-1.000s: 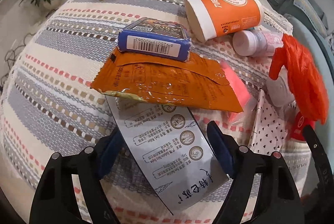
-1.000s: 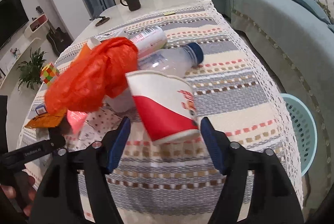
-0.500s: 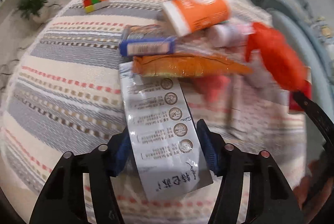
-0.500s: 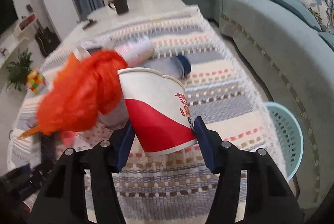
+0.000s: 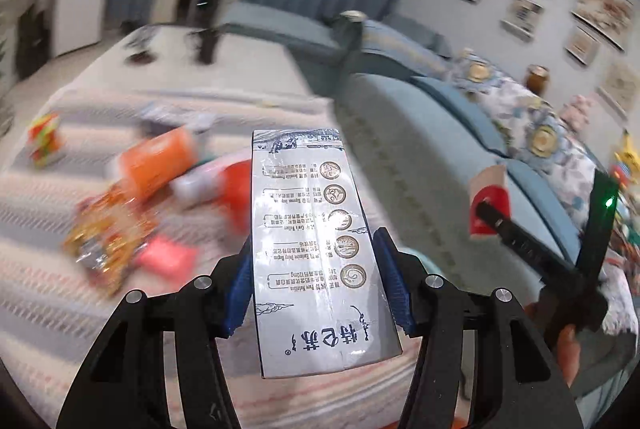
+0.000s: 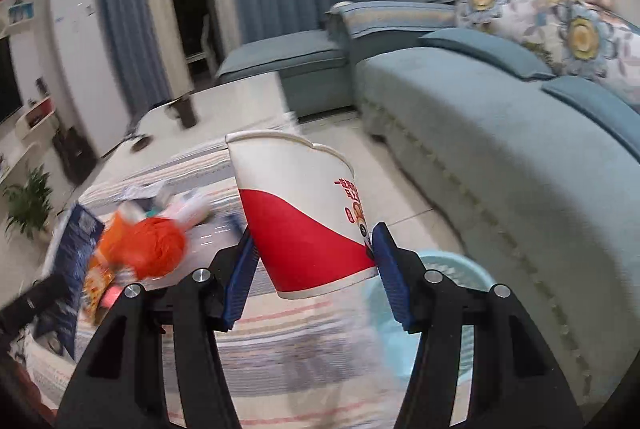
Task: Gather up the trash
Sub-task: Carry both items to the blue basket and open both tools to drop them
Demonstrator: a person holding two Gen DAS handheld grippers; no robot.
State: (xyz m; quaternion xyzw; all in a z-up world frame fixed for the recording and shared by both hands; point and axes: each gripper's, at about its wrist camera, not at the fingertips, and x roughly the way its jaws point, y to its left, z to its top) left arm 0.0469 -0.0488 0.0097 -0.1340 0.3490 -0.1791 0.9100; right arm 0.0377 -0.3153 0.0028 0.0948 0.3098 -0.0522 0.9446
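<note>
The left gripper (image 5: 316, 285) clamps a carton (image 5: 312, 249), the right gripper (image 6: 312, 273) a cup (image 6: 300, 213), both clear of the surface (image 6: 280, 329). Carry them level over the basket (image 6: 444, 269), then release.

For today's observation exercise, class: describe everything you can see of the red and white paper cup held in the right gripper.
The red and white paper cup looks like thin coated paper, white above and red below in a curved band, with small red print and a picture on its side. Its rolled rim is dented. It is tilted, mouth up and away from the camera, base nearest it. The right gripper is clamped on its lower half, blue pads against both sides, carrying it above the striped tablecloth. Nothing else touches it.
</note>
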